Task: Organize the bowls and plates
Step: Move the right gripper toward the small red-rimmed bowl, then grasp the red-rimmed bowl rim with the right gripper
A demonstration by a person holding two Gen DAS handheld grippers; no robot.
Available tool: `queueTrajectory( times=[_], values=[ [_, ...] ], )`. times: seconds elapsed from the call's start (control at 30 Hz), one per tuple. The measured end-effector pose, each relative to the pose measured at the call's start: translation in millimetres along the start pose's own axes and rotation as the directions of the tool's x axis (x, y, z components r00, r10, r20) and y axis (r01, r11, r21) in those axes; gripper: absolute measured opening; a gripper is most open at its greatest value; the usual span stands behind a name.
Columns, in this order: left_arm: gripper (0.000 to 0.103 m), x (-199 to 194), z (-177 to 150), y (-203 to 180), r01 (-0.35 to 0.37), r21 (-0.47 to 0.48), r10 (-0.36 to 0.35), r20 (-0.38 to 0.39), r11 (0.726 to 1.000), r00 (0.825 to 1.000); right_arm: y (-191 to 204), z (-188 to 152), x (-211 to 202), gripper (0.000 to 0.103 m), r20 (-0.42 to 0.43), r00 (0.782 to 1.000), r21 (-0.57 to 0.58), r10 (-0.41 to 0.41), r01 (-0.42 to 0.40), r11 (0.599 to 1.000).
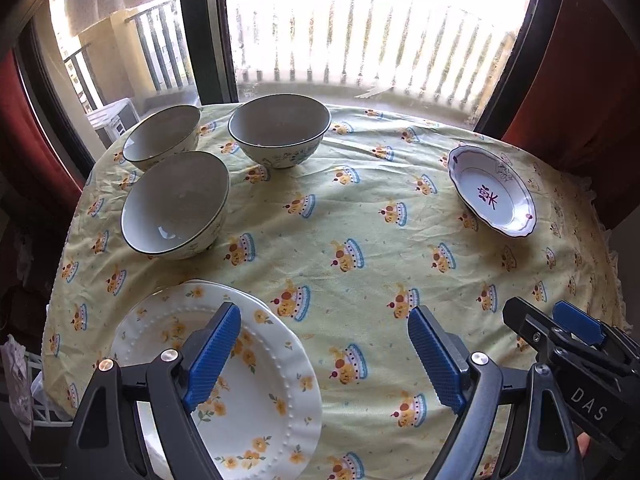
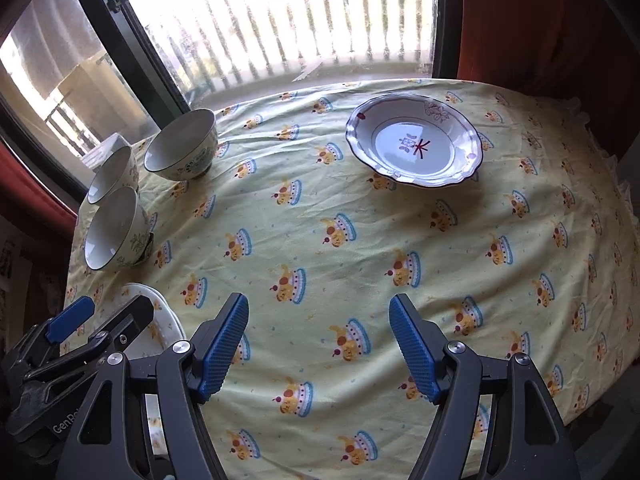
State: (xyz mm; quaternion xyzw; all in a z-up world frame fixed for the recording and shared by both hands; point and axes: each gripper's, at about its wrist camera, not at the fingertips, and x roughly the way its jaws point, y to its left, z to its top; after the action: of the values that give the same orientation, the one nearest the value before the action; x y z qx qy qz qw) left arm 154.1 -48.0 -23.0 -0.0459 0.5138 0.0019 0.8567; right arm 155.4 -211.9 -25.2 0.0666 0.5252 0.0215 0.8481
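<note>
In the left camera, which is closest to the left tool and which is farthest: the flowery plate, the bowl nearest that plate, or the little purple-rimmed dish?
From the left tool:
1. Flowery plate, right under its left finger.
2. Nearest bowl, ahead on the left.
3. Purple-rimmed dish, far across on the right.

Behind the yellow-clothed tabletop [image 1: 360, 240], a bright window [image 1: 360, 20] with balcony railing [image 1: 160, 48], red curtains [image 1: 580, 80] beside it.

Left hand-held gripper [image 1: 324, 354] spread wide over floral plate [image 1: 240, 380] (stacked); three bowls [image 1: 176, 204] beyond; scalloped dish [image 1: 492, 190] far right.
</note>
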Motion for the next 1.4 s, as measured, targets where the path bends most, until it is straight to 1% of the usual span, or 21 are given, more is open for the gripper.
queueTrajectory(
  times=[0.1,0.2,0.27,0.4,0.47,0.53,0.57,0.6,0.7,0.83,0.93,1.0,1.07,1.17,1.27,1.3,1.4],
  values=[
    [0.088,4.0,3.8,-24.2,0.009,-0.002,-0.009,0.003,1.0,1.0,-24.1,9.8,-1.0,0.077,0.013,1.0,-0.008,-0.011,0.011,1.0],
    [0.089,9.0,8.5,-47.4,-0.002,0.011,0.002,0.007,1.0,1.0,-48.8,16.9,-0.6,0.077,0.03,1.0,-0.014,0.0,0.0,1.0],
    [0.09,11.9,10.8,-62.7,-0.014,0.016,0.014,0.015,1.0,1.0,-65.2,21.5,1.5,0.081,0.029,1.0,-0.011,-0.001,0.001,1.0],
    [0.091,18.0,19.2,-86.9,-0.03,-0.002,0.03,0.013,1.0,0.999,-94.8,32.6,6.1,0.083,0.025,1.0,-0.009,0.015,-0.015,1.0],
    [0.091,21.1,24.2,-98.9,-0.041,0.0,0.041,0.017,0.999,0.999,-106.5,39.1,8.0,0.086,0.03,0.999,-0.016,0.01,-0.01,1.0],
    [0.092,24.8,29.7,-109.5,-0.02,0.002,0.02,0.015,1.0,1.0,-117.5,46.9,11.5,0.087,0.028,1.0,-0.026,0.006,-0.006,1.0],
    [0.092,27.4,32.2,-114.5,-0.004,0.002,0.004,0.015,1.0,1.0,-121.1,50.6,13.5,0.087,0.025,1.0,-0.035,-0.01,0.011,0.999],
    [0.092,30.5,34.8,-118.7,-0.003,-0.002,0.003,0.013,1.0,1.0,-124.3,54.3,15.5,0.087,0.029,0.999,-0.046,-0.023,0.024,0.999],
    [0.092,40.5,43.7,-128.9,-0.024,-0.017,0.025,0.026,1.0,0.999,-134.7,65.6,22.1,0.087,0.032,0.999,-0.062,-0.025,0.027,0.998],
    [0.091,57.1,57.5,-137.3,-0.034,-0.034,0.034,0.013,0.999,0.999,-150.4,81.5,32.4,0.087,0.029,1.0,-0.045,-0.008,0.009,0.999],
    [0.09,70.9,68.5,-145.8,-0.052,-0.026,0.053,0.013,0.998,0.999,-157.0,94.5,42.3,0.087,0.038,0.999,-0.054,-0.033,0.035,0.998],
    [0.088,82.2,75.4,-152.6,-0.055,-0.014,0.055,0.016,0.998,0.998,-159.7,103.1,51.5,0.087,0.031,0.999,-0.064,-0.029,0.031,0.997],
    [0.083,93.7,81.4,-157.3,-0.045,-0.004,0.045,0.011,0.999,0.999,-162.4,111.5,61.2,0.087,0.03,0.999,-0.064,-0.036,0.037,0.997],
    [0.083,111.2,90.3,-160.2,-0.05,-0.01,0.05,0.001,0.999,0.999,-167.7,124.6,75.1,0.086,0.039,0.999,-0.062,-0.029,0.031,0.998],
    [0.083,128.7,99.5,-164.2,-0.076,0.0,0.076,-0.015,0.997,0.997,-173.7,137.5,90.3,0.081,0.042,0.999,-0.043,-0.032,0.034,0.999],
    [0.082,133.8,102.4,-165.9,-0.074,0.004,0.074,-0.013,0.997,0.997,-175.3,141.4,95.9,0.077,0.037,0.999,-0.034,-0.034,0.036,0.999],
    [0.078,150.4,110.9,-171.0,-0.063,0.008,0.063,-0.021,0.998,0.998,-181.4,151.9,114.5,0.074,0.017,0.999,-0.004,-0.038,0.039,0.999]
  ],
)
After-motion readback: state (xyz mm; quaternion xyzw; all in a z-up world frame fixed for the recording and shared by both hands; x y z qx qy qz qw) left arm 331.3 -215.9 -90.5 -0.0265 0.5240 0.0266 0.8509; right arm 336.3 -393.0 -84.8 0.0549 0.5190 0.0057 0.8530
